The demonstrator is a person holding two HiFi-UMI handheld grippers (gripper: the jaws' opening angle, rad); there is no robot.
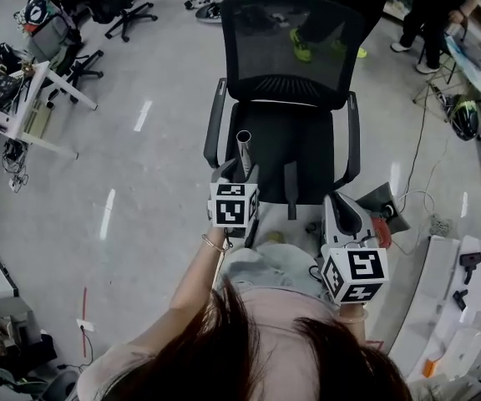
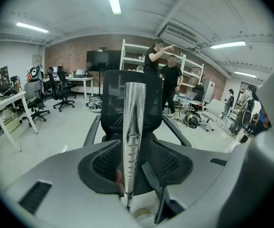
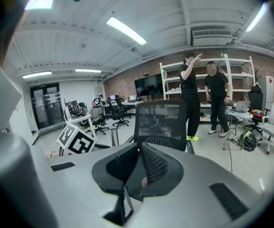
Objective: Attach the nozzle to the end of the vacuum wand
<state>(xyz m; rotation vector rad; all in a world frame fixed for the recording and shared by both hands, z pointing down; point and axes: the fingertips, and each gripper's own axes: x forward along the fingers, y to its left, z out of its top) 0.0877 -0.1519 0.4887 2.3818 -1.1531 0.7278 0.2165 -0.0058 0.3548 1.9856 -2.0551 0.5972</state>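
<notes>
The chair [image 1: 289, 65] stands at your twelve o'clock. The wand [image 1: 244, 147] rises over its seat between your left gripper's [image 1: 239, 174] jaws; the nozzle [image 1: 291, 189] lies on the seat at the wand's four o'clock.

The office chair's backrest [image 1: 291, 48] is blocking me ahead, and its armrests [image 1: 215, 124] are hemming in the seat [image 1: 311, 149]. The floor [image 1: 140, 165] is lying open leftward. The vacuum wand [image 2: 133, 122] is standing between my left jaws.

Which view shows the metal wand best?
The left gripper view: the wand stands upright between the open left tongs, large and sharp. The head view shows only its top end; the right gripper view shows a small, distant piece.
</notes>
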